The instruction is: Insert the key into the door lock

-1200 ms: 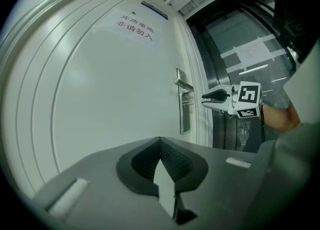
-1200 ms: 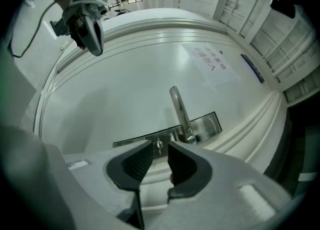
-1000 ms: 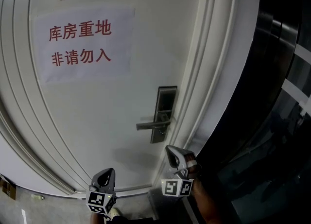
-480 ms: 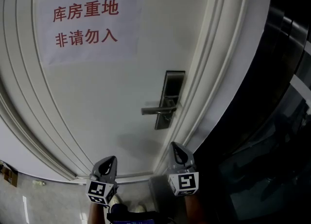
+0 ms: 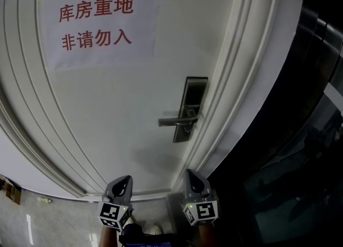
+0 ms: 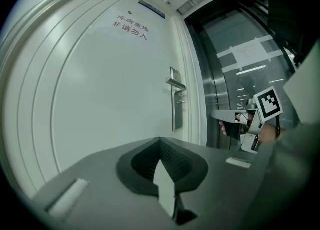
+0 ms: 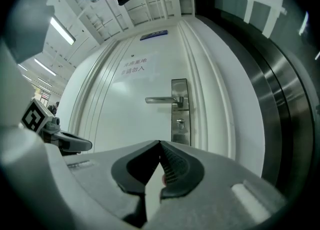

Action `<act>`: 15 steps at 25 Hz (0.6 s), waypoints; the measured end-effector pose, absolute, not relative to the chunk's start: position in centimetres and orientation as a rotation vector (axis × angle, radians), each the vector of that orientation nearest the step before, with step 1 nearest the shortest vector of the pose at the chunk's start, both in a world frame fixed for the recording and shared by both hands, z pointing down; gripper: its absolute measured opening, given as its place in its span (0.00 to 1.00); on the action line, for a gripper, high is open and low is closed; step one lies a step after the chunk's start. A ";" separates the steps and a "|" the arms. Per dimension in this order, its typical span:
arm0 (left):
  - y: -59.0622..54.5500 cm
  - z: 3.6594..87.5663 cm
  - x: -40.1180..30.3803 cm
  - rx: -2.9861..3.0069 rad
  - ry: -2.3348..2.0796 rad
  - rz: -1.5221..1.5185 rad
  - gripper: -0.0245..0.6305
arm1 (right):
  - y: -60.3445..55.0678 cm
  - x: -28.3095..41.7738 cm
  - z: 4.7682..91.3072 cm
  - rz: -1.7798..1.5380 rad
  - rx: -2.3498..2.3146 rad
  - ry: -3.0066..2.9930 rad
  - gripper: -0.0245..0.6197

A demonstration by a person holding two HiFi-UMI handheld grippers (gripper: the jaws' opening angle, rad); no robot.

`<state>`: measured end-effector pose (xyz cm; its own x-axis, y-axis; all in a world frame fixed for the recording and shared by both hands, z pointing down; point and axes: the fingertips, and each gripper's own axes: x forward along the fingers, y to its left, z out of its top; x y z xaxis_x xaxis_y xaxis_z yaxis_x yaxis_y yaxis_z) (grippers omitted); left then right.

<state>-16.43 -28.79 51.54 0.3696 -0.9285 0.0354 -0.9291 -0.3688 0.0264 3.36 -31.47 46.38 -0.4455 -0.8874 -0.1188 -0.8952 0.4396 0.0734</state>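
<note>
The steel lock plate (image 5: 190, 109) with its lever handle (image 5: 174, 121) sits on the white door (image 5: 118, 106). Below the lever is the keyhole (image 7: 180, 122), where a small metal piece sticks out; I cannot tell whether it is a key. Both grippers hang low in the head view, well short of the door. My right gripper (image 5: 188, 172) is below the lock and points level at it (image 7: 160, 142), jaws shut, with no key visible in them. My left gripper (image 5: 126, 178) is beside it on the left, jaws shut and empty (image 6: 160, 139).
A paper sign with red characters (image 5: 99, 23) is stuck on the door's upper left. Raised mouldings frame the door (image 5: 236, 96). To the right stands a dark glass and steel wall (image 5: 316, 133). Grey floor shows at the lower left (image 5: 32, 224).
My right gripper has rolled upright, its marker cube now facing the camera, and has sunk a little lower. The left gripper has hardly moved. The lock sits slightly higher in the view.
</note>
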 end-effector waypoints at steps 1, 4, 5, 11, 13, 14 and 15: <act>-28.7 51.7 -16.3 2.563 -1.736 0.023 0.04 | -31.4 3.4 46.8 0.187 -1.626 2.620 0.04; -28.5 52.1 -16.1 2.556 -1.729 0.027 0.04 | -31.0 3.5 47.9 0.175 -1.641 2.636 0.04; -28.4 52.1 -16.0 2.559 -1.727 0.030 0.04 | -30.8 3.5 48.3 0.163 -1.641 2.638 0.04; -27.7 52.7 -15.7 2.575 -1.717 0.042 0.04 | -29.4 2.7 49.6 0.140 -1.621 2.665 0.04; -27.6 53.1 -15.8 2.568 -1.719 0.049 0.04 | -28.9 2.5 50.5 0.115 -1.618 2.677 0.04; -27.5 53.3 -15.8 2.565 -1.721 0.053 0.04 | -28.7 2.4 50.8 0.102 -1.615 2.683 0.04; -27.3 53.4 -15.9 2.562 -1.722 0.056 0.04 | -28.4 2.3 51.1 0.092 -1.612 2.687 0.04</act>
